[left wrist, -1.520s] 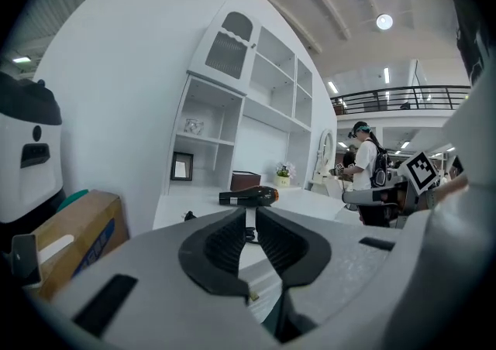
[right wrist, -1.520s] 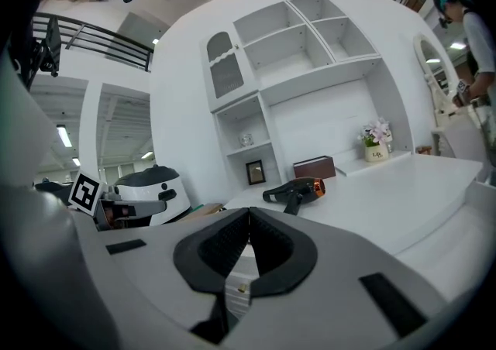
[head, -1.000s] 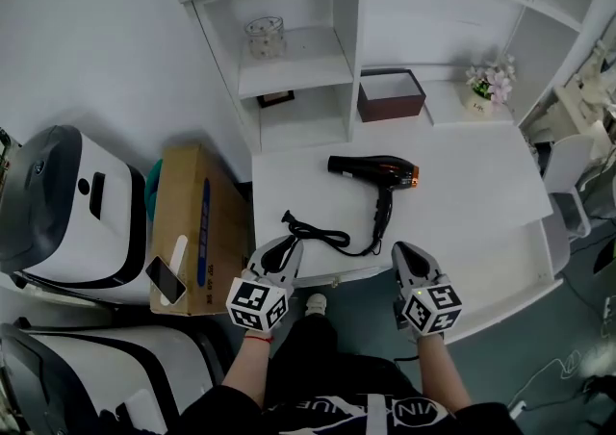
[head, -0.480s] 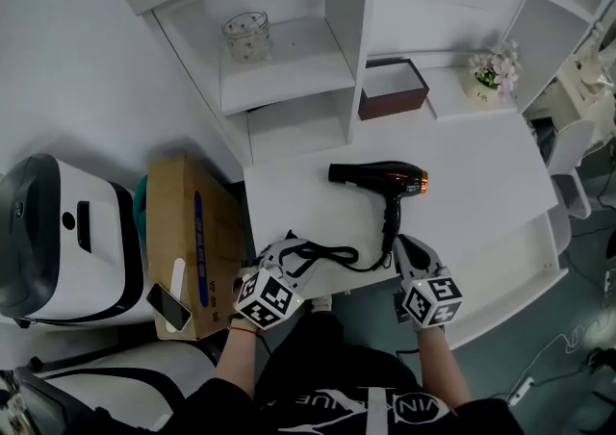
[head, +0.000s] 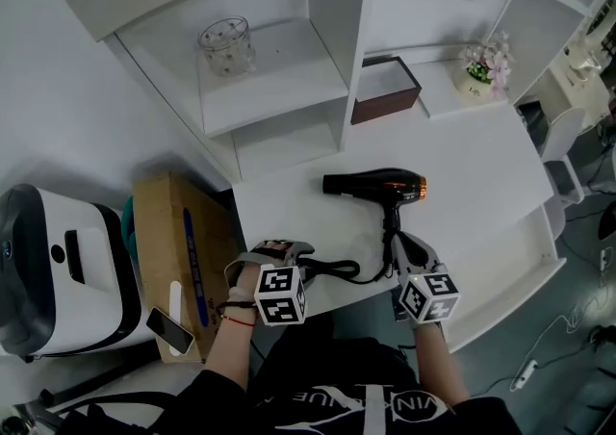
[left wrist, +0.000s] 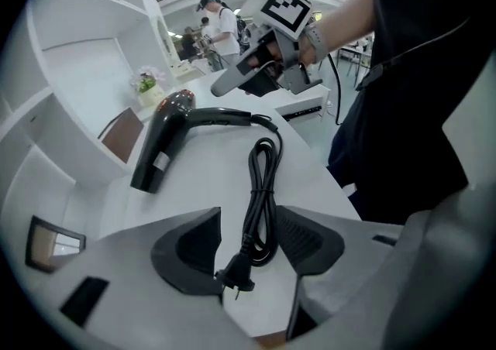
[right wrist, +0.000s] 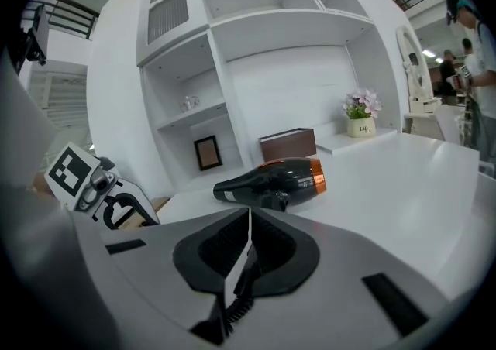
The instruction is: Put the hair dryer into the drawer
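At the front edge of the worktop (head: 481, 173), the left tongs (left wrist: 248, 221) were opening over the bundled cord (left wrist: 263, 178), with the plug (left wrist: 235, 277) lying loose between jaws that did not touch it. Further along that edge, the right tongs (head: 397, 243), pressed together and empty, were the closer pair to the black hair dryer (head: 380, 183), whose handle (head: 391, 221) pointed back at them. Its barrel lay mid-worktop, parallel to the front edge. Its small label could not be read.

hair dryer (right wrist: 271, 180) handle: mostly hidden behind right gripper (right wrist: 249, 213) | flower pot (right wrist: 361, 127) print: probably too small to read
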A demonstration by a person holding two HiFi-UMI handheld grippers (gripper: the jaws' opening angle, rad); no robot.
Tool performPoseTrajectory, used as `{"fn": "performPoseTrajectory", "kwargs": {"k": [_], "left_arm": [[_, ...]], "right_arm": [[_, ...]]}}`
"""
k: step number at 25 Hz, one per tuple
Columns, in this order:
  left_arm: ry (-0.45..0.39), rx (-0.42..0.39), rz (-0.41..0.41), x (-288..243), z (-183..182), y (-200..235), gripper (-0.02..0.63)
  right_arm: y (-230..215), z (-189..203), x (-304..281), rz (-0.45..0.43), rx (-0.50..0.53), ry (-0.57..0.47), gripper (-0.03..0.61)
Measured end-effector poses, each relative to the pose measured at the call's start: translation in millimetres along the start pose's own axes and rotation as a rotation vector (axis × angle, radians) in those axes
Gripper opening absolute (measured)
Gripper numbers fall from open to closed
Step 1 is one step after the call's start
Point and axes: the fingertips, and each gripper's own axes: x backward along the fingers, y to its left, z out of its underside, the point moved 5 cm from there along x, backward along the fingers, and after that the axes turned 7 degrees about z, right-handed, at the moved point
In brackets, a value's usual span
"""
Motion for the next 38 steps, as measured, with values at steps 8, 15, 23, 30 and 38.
{"fn": "performPoseTrajectory", "kwargs": {"k": [8, 15, 23, 30, 38], "left_arm": [[0.163, -0.089, 0.251, -17.5, 0.6, -7.1, 0.199], [0.212, -0.109, 0.274, -28.5, 2.6, -9.8, 0.203], [0.212, -0.087, 0.273, -30.7, 2.2, -7.3, 0.209], [0.114, -0.046, 0.233, -27.3, 4.5, -3.1, 0.206], [0.098, -0.084, 0.192, -23.2, -10.4, -9.5, 0.178]], "right_arm": [[-15.0, -2.5, -30.5, 0.105, -0.021, 0.097, 0.118], [-20.3, -3.6, -69.4, 0.105, -0.057, 0.24, 0.199], [-24.9, 4.8, -96.2, 0.142, -0.101, 0.382, 0.196], [-26.0, 4.7, -99.7, 0.123, -0.146, 0.361, 0.178], [-39.7, 4.8, -75.4, 0.155, -0.212, 0.293, 0.176]]}}
